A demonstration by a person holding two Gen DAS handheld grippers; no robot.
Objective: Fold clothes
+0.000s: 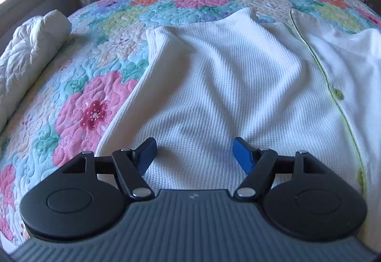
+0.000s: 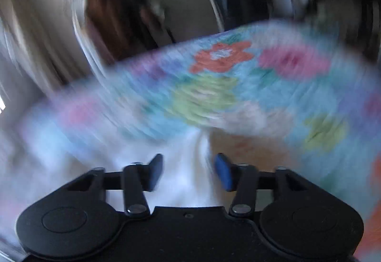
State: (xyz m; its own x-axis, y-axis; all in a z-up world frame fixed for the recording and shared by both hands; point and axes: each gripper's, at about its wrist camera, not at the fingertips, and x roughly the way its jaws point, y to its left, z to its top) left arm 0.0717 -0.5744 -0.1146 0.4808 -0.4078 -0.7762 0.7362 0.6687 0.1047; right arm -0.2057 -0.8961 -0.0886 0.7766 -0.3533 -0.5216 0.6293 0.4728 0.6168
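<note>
The left tool [image 1: 194,154] gapes wide, empty, above the white waffle-knit garment [image 1: 226,76] on the floral quilted bed [image 1: 95,100]; the right tool [image 2: 189,171] is parted around blurred white cloth, grip unclear.

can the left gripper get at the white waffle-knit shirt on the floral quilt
Probably yes: the left gripper hangs open right over the white waffle-knit shirt, with nothing between its blue fingertips and the cloth.

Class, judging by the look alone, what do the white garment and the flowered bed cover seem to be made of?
White button-front garment: probably cotton waffle knit, matte, shown by its fine grid texture. Flowered bed cover: a quilted fabric, likely cotton, shown by its puffy stitched swirls.
</note>
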